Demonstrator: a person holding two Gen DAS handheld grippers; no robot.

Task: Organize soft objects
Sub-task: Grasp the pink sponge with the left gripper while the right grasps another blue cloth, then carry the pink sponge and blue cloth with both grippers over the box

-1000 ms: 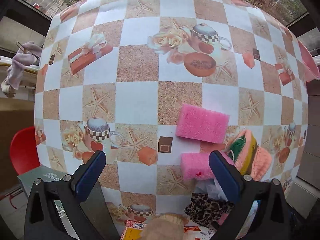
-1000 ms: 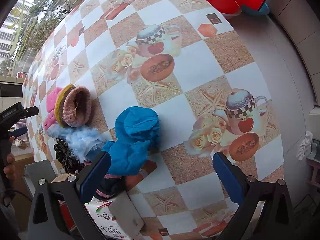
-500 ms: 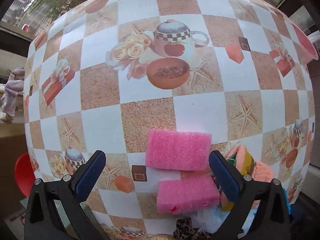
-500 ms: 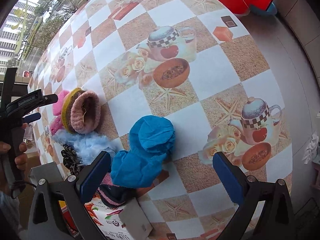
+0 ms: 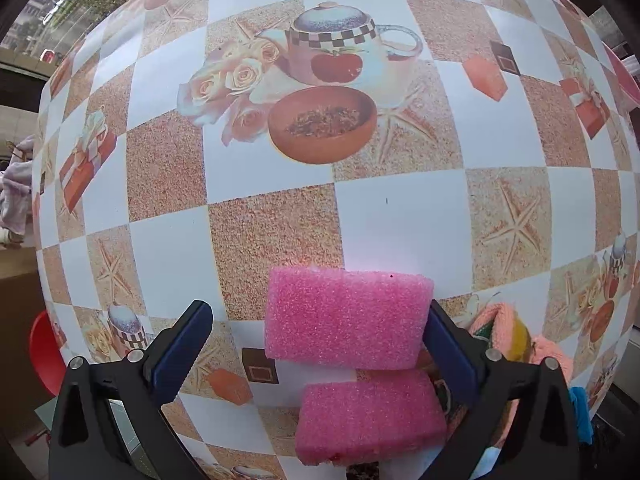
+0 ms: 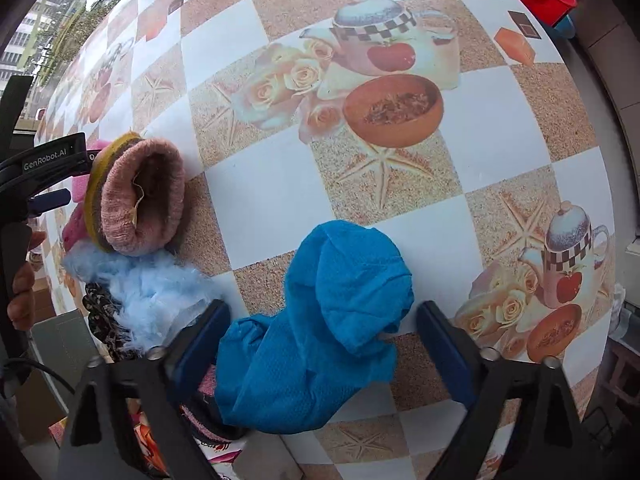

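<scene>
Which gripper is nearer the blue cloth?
Right. The right gripper straddles the blue cloth, fingers closing with the cloth between them. The left gripper is off at the pink sponges, beyond the rolled socks.

— Any writing readable anywhere?
— Only "GenRobot.AI", in pale letters on the black body of the left gripper [image 6: 48, 156], seen at the left edge of the right wrist view.
— Anything on the printed packet [image 6: 216, 450] at the bottom edge?
— Print there, but too small and cut off to read.
— Left wrist view?
— Nothing legible.
</scene>
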